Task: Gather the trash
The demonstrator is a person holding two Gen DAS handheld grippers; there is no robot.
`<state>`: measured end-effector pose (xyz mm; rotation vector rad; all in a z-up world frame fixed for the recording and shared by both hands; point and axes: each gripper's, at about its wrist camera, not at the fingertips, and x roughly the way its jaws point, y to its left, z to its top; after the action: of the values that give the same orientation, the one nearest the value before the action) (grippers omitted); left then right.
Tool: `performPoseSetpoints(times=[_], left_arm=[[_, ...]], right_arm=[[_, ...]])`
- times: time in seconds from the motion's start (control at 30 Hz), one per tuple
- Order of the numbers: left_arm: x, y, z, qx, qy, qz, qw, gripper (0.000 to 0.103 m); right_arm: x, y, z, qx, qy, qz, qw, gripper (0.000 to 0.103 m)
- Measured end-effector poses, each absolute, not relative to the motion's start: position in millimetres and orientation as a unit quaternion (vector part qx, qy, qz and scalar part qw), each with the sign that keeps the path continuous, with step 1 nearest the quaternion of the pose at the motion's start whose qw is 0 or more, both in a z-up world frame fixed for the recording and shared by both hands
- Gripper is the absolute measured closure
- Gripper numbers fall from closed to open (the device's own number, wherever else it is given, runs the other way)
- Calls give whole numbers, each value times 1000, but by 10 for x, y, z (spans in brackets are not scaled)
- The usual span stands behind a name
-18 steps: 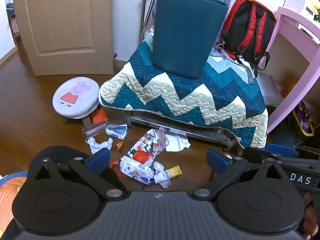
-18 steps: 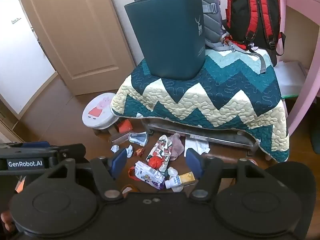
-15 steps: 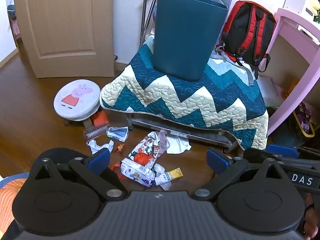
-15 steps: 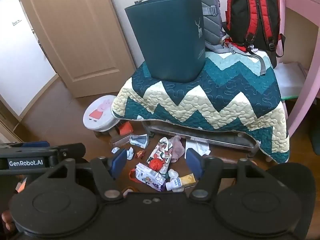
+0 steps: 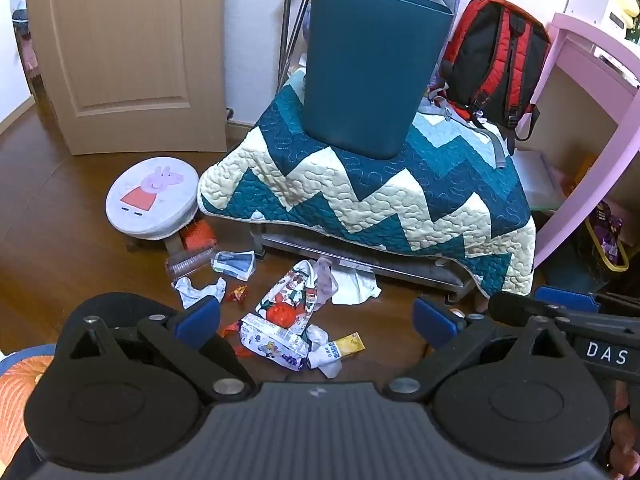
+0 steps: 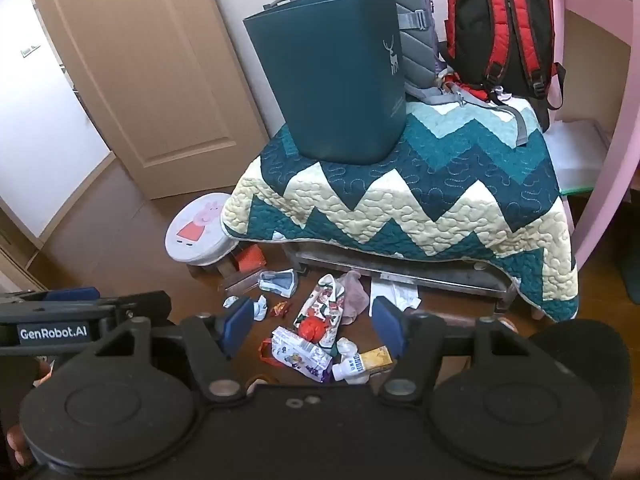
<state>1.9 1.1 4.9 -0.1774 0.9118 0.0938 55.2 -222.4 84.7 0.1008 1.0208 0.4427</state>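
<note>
Both views have drawn back slightly from the trash (image 5: 296,320) on the floor before the quilted surface (image 5: 400,200), bin (image 5: 372,72) atop; left hand-held gripper (image 5: 316,316) and right hand-held gripper (image 6: 312,320) hang released, nothing yet collected.

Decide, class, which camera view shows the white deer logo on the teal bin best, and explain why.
The right wrist view: the teal bin turns its logo side toward that camera, so the white deer logo is plain. The left wrist view shows the same bin from a blank face, with no logo visible.
</note>
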Motion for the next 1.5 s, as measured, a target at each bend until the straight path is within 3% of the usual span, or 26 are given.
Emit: performPoseSetpoints(times=[1.5], left_arm=[[-32, -26, 181, -71, 403, 45, 911, 0]], right_arm=[[489, -2223, 962, 52, 440, 244, 863, 37]])
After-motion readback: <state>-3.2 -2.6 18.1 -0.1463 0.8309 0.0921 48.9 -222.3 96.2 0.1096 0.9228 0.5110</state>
